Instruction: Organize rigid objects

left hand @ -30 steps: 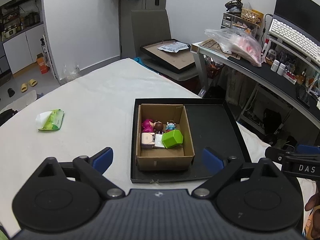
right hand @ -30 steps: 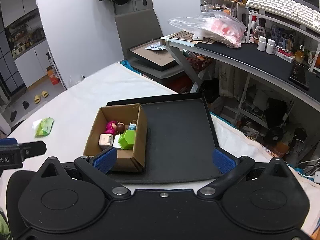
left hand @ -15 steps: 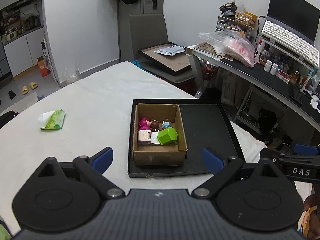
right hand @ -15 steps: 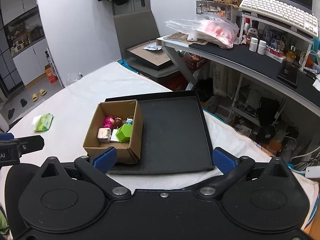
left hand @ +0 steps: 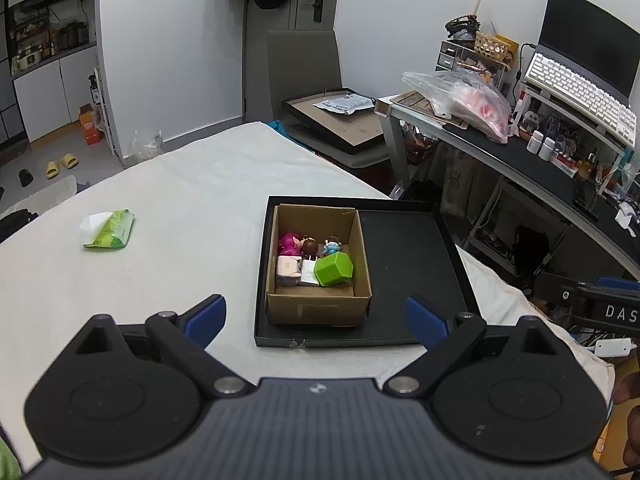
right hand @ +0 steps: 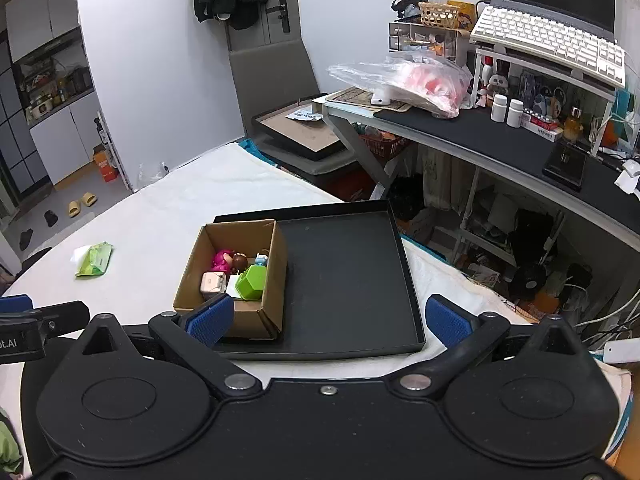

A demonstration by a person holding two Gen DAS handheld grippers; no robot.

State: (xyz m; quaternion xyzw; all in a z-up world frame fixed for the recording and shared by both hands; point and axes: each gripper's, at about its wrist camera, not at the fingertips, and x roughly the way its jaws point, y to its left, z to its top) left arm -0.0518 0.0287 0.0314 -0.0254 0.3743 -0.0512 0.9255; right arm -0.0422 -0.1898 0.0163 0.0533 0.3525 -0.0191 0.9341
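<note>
**Both grippers empty, toys boxed**

Left wrist view: the left gripper (left hand: pixel 316 316) hung wide open, near the cardboard box (left hand: pixel 320 306) holding the toys (left hand: pixel 333 269) in the black tray's (left hand: pixel 404 240) left half.

Right wrist view: the right gripper (right hand: pixel 330 318) was equally wide; packed toys, possibly overlapping, could jam a grasp.

Brown corrugated cardboard box (left hand: pixel 320 304), matt black tray (left hand: pixel 404 256), glossy green plastic block (left hand: pixel 334 269), white cloth table cover (left hand: pixel 168 216), shiny green wipes pack (left hand: pixel 110 229) at 9 o'clock.

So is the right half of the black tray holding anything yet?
Empty. The black tray shows bare floor right of the cardboard box; the toys, including the green block, all sit inside the box.
</note>
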